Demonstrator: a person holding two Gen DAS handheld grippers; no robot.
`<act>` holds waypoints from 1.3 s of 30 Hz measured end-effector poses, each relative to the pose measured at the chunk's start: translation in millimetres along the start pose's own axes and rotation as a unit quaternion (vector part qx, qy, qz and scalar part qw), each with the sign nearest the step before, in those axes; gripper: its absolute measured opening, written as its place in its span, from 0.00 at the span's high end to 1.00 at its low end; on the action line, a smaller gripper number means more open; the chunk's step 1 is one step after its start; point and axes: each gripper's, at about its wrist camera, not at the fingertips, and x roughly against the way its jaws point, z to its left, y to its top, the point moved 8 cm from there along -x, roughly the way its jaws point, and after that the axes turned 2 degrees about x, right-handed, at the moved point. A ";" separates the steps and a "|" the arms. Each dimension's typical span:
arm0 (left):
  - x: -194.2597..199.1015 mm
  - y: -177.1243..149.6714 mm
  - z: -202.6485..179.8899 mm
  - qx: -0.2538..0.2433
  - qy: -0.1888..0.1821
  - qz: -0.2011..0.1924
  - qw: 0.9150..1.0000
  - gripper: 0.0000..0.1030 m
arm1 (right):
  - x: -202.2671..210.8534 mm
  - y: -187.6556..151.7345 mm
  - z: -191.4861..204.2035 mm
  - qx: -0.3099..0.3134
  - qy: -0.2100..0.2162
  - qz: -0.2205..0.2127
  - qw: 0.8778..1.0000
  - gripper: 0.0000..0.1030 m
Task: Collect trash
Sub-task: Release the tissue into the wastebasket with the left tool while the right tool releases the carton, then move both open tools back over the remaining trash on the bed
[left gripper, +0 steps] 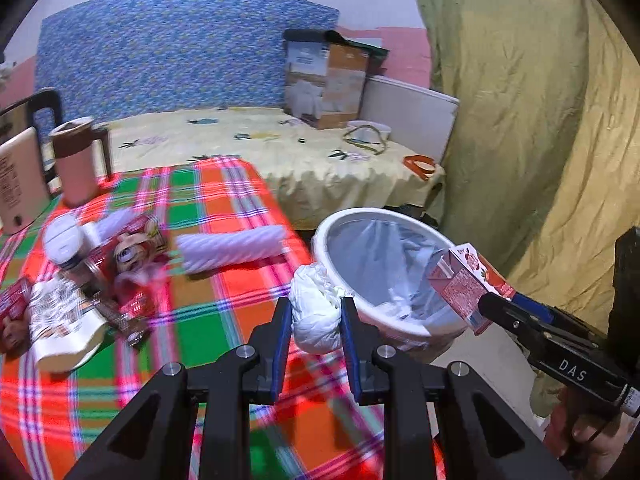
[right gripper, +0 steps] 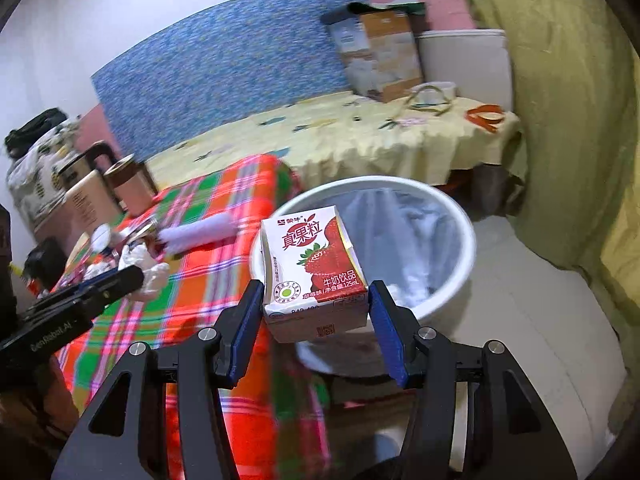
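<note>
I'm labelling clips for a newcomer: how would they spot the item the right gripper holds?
Find the round white bin with a plastic liner beside the plaid-covered table. At its near rim, the right gripper clamps a small milk carton. Unlike the crumpled white wad nearby, it is boxy with a red strawberry print.

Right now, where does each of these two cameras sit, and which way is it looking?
Left wrist: on the left gripper, looking along its fingers past a crumpled white tissue to the bin; the right gripper and a hand show.
Right wrist: on the right gripper, over the strawberry milk carton towards the bin; the left gripper shows.
Shared: bin, plaid tablecloth, both grippers.
</note>
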 end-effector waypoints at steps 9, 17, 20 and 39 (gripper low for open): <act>-40.0 12.2 -36.2 -0.025 -0.026 0.017 0.999 0.76 | -9.7 1.0 -26.3 -0.017 -0.023 0.007 1.000 0.47; -72.3 11.7 -51.0 -0.037 -0.038 0.038 0.998 0.76 | -20.0 0.4 -39.4 -0.013 -0.034 0.023 0.999 0.47; -81.1 10.0 -53.7 -0.039 -0.042 0.046 0.997 0.75 | -22.9 -0.8 -41.9 -0.010 -0.037 0.031 0.999 0.47; -86.0 11.6 -47.8 -0.016 -0.055 0.054 0.997 0.57 | -25.0 0.3 -42.1 -0.004 -0.034 0.041 0.999 0.40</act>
